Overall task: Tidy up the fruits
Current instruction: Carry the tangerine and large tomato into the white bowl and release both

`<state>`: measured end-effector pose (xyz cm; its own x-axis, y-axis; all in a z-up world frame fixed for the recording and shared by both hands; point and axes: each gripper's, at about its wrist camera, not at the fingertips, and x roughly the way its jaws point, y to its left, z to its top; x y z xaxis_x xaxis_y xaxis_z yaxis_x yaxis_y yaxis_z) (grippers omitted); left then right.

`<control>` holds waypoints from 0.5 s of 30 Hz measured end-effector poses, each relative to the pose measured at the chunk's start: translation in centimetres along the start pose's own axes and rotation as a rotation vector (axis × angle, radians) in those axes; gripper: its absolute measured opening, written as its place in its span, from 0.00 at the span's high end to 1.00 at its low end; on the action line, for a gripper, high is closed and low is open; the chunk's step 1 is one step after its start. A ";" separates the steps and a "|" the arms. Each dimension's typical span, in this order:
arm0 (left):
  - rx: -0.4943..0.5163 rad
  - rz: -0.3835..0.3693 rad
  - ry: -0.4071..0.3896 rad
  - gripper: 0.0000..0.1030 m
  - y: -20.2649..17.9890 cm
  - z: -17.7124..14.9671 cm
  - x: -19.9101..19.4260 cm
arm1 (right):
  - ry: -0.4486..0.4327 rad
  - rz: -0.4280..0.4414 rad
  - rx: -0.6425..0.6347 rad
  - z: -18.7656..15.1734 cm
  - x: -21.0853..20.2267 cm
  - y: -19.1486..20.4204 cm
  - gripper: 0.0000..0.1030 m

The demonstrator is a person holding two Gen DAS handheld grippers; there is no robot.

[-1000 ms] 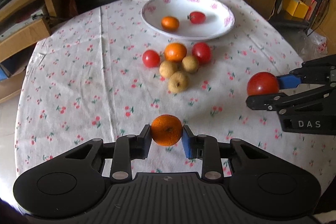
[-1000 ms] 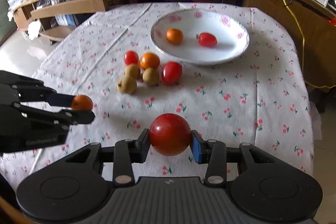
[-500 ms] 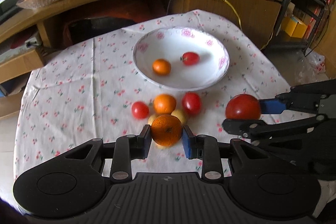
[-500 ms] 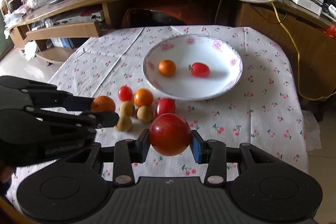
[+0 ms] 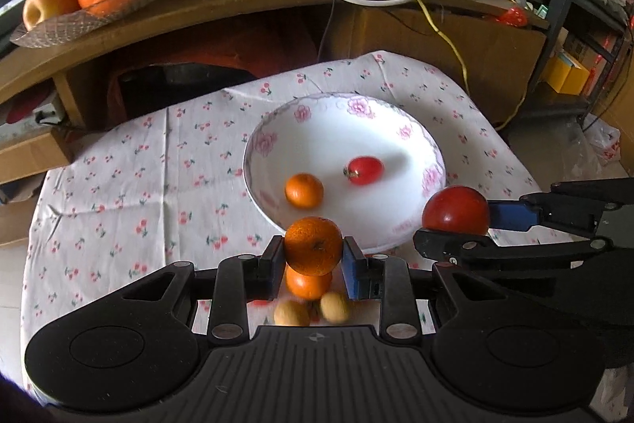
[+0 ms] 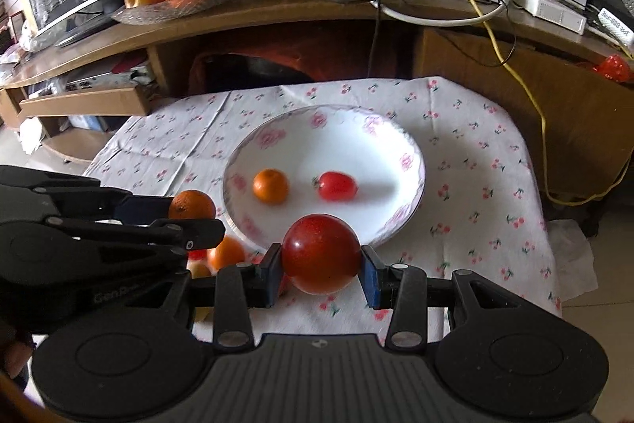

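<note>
Left gripper (image 5: 313, 251) pinches a small orange (image 5: 313, 244) across its middle; right gripper (image 6: 320, 262) clamps a big tomato (image 6: 320, 253), both w/ fruit raised at the near rim of the plate (image 5: 434, 149), side by side. Orange looks firm, light; tomato likely soft, smooth-skinned, so gentle squeeze. More fruit sits on the cloth (image 5: 130, 193) below.

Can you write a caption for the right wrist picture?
Right gripper carries a red tomato toward the flowered plate.

Bare plate (image 5: 396, 129) half (far side)
</note>
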<state>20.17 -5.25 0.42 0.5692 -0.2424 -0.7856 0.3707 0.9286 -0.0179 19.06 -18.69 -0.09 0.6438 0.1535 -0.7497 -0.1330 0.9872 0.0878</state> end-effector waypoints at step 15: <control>-0.042 0.001 0.064 0.65 0.9 1.9 4.8 | 0.018 -0.032 -0.013 1.7 4.6 -1.5 0.60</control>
<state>24.61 -6.16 -2.15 0.5212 -0.2243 -0.8234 0.3384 0.9401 -0.0419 23.51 -19.42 -2.52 0.6343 0.1204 -0.7636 -0.1221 0.9910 0.0549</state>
